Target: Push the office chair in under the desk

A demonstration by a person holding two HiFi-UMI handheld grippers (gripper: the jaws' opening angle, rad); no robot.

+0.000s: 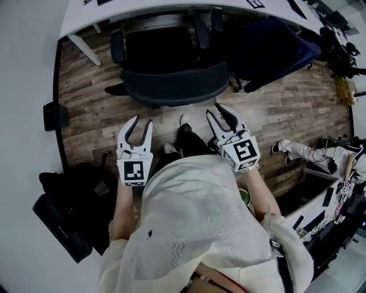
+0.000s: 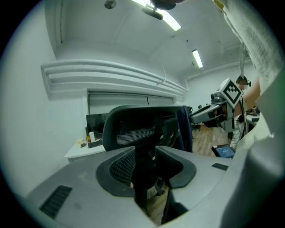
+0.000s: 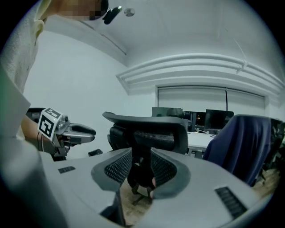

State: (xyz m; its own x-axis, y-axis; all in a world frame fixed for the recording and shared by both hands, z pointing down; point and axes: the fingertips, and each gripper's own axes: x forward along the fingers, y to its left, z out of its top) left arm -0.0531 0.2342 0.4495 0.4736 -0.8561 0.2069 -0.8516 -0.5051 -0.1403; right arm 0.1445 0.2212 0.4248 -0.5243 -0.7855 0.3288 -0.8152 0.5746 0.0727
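Facing the office chair (image 1: 171, 84), the left gripper (image 1: 143, 122) and right gripper (image 1: 214, 110) hang released, empty, pre-contact; next, press its backrest toward the desk (image 1: 91, 12).

Mesh-backed office chair (image 1: 174, 83), wood-plank floor (image 1: 286, 109)

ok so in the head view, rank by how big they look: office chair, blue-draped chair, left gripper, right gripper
1. office chair, largest.
2. chair draped in blue cloth.
3. left gripper and right gripper: about alike, so I won't rank them; both are nearer the camera than the chairs.
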